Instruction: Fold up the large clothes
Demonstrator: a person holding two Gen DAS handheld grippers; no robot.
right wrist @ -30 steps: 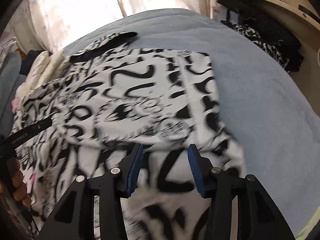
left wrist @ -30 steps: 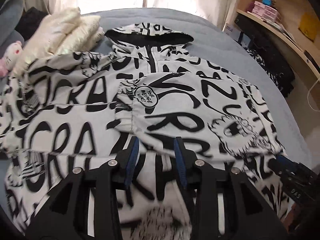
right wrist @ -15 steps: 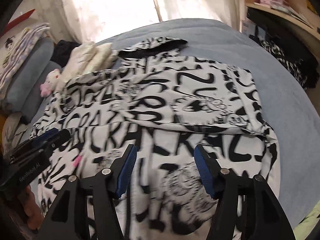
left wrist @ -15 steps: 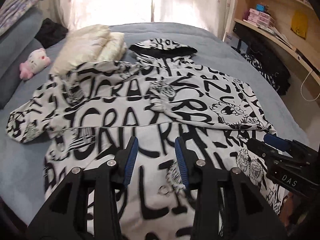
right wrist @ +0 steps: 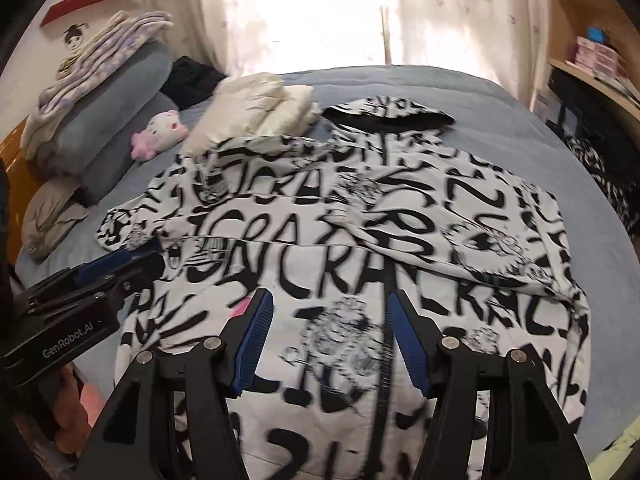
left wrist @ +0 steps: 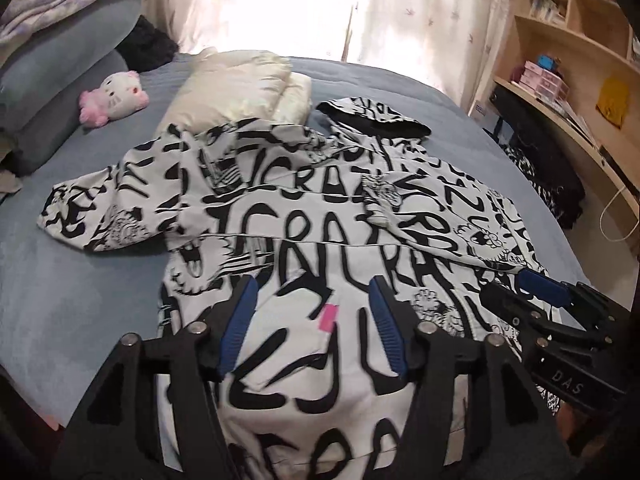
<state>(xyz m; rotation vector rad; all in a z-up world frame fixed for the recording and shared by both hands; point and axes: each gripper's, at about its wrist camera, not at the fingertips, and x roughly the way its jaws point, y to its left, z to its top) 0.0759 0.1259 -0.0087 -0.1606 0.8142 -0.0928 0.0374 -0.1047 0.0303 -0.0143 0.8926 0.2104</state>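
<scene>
While you hold both grippers above the near hem, the hoodie [left wrist: 304, 208] lies spread flat on the blue bed [left wrist: 80, 280], its black-lined hood [left wrist: 372, 116] pointing away from you toward the bright curtains [left wrist: 420, 12]. It is white, covered in black graffiti lettering, with a small pink tag [left wrist: 329, 316] near the hem. Both sleeves are folded in across the chest; the left cuff [left wrist: 64, 216] sticks out past the body onto the bedding.

Your left gripper [left wrist: 314, 332] is wide open, holding nothing, its blue pads [left wrist: 240, 320] over the lower front panel. Your right gripper [right wrist: 332, 340] is also wide open and empty, straddling the zip [right wrist: 386, 344].

Beyond the hoodie sit a folded cream jacket [left wrist: 236, 84], touching its far shoulder, and a pink plush cat [left wrist: 114, 96] beside grey pillows [left wrist: 60, 80]. Wooden shelves [left wrist: 576, 52] stand to the right.
</scene>
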